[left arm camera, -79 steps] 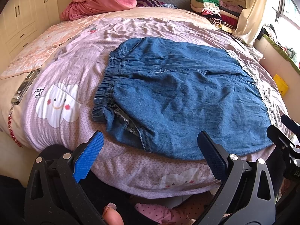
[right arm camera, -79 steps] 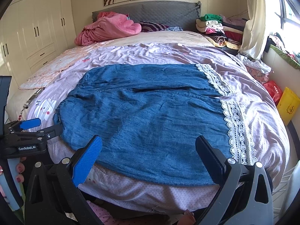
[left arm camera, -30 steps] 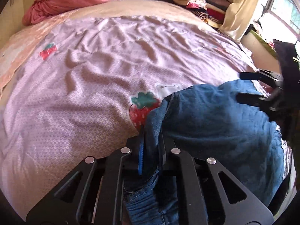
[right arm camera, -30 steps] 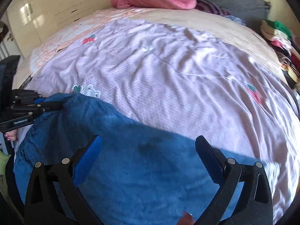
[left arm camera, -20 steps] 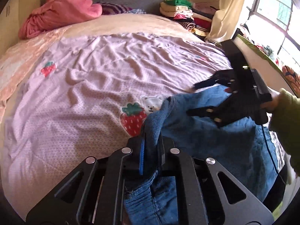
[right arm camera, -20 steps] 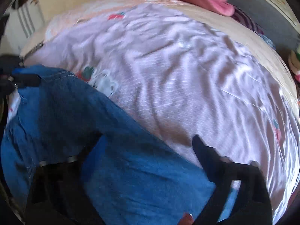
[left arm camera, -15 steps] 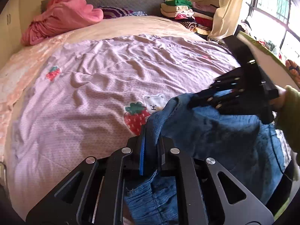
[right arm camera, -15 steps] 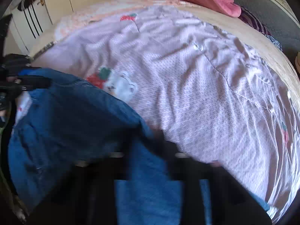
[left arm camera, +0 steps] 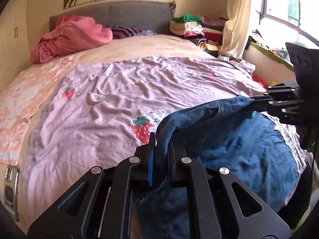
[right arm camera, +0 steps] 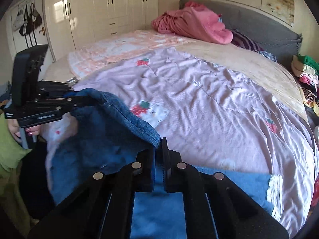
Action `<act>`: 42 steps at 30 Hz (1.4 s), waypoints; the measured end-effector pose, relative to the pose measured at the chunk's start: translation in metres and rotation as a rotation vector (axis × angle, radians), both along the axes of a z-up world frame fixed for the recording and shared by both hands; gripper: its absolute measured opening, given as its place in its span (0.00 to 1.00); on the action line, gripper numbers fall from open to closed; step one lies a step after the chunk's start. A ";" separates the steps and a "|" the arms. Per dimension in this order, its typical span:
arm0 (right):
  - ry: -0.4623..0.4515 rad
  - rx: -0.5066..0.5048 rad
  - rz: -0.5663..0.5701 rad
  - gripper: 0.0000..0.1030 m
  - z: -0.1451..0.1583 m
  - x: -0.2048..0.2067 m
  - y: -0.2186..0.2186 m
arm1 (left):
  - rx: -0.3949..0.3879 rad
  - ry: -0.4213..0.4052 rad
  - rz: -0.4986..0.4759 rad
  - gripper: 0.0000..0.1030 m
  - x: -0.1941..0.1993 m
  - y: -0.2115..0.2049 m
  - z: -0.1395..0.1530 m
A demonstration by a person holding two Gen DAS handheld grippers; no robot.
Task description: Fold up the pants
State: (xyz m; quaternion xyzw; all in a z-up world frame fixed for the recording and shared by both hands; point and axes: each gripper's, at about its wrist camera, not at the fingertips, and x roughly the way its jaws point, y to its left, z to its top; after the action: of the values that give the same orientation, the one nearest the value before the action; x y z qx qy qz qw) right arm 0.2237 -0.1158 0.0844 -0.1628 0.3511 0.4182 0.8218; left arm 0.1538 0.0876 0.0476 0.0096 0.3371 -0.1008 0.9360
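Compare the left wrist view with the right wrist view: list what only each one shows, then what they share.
Only the left wrist view shows the bright window, the cream curtain and the left gripper from behind, shut on the blue denim pants.

Only the right wrist view shows the white wardrobe doors, the bags hanging on the door and a green sleeve.

Both show the lilac strawberry-print quilt, the pink blanket heap, the grey headboard, and the right gripper clamping the denim edge.
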 end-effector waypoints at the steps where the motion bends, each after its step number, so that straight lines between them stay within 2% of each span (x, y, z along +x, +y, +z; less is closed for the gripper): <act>1: -0.002 0.001 0.001 0.04 0.001 -0.009 -0.003 | 0.005 -0.008 -0.005 0.04 -0.007 -0.002 0.002; 6: 0.015 0.005 0.022 0.04 -0.007 -0.072 -0.016 | 0.034 -0.006 -0.023 0.04 -0.053 -0.008 -0.008; 11: 0.064 0.006 0.055 0.04 -0.027 -0.119 -0.018 | 0.026 0.017 -0.032 0.04 -0.093 -0.006 -0.022; 16: 0.142 0.003 0.083 0.05 -0.058 -0.154 -0.012 | 0.001 0.072 -0.009 0.04 -0.122 0.000 -0.041; 20: 0.205 -0.010 0.068 0.05 -0.085 -0.164 -0.007 | -0.009 0.128 0.002 0.05 -0.130 0.004 -0.060; 23: 0.219 -0.033 0.068 0.08 -0.099 -0.174 -0.003 | -0.031 0.145 0.007 0.07 -0.135 0.008 -0.064; 25: 0.234 -0.029 0.056 0.09 -0.105 -0.175 -0.003 | -0.033 0.149 0.016 0.11 -0.140 0.011 -0.061; 27: 0.237 -0.026 0.053 0.11 -0.107 -0.177 -0.003 | -0.016 0.146 0.035 0.30 -0.149 0.014 -0.053; 31: 0.242 -0.011 0.053 0.12 -0.107 -0.179 -0.002 | -0.024 0.089 0.075 0.32 -0.169 0.023 -0.025; 34: 0.247 -0.008 0.057 0.13 -0.110 -0.180 0.002 | -0.053 0.049 0.058 0.32 -0.166 0.014 -0.007; 37: 0.257 0.010 0.054 0.17 -0.109 -0.181 0.000 | -0.085 0.042 -0.010 0.32 -0.141 -0.016 -0.001; 39: 0.266 0.029 0.049 0.20 -0.104 -0.181 -0.005 | -0.102 0.071 -0.049 0.32 -0.119 -0.033 -0.011; 40: 0.269 0.040 0.045 0.20 -0.101 -0.181 -0.009 | -0.088 0.103 -0.048 0.32 -0.107 -0.041 -0.022; 42: 0.255 0.076 0.021 0.27 -0.087 -0.183 -0.024 | -0.059 0.156 -0.040 0.32 -0.094 -0.047 -0.042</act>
State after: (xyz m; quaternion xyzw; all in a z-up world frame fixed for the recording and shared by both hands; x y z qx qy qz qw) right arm 0.0404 -0.1398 -0.0021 -0.0806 0.4350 0.4570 0.7716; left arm 0.0594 0.0405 0.0059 -0.0189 0.4056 -0.1298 0.9046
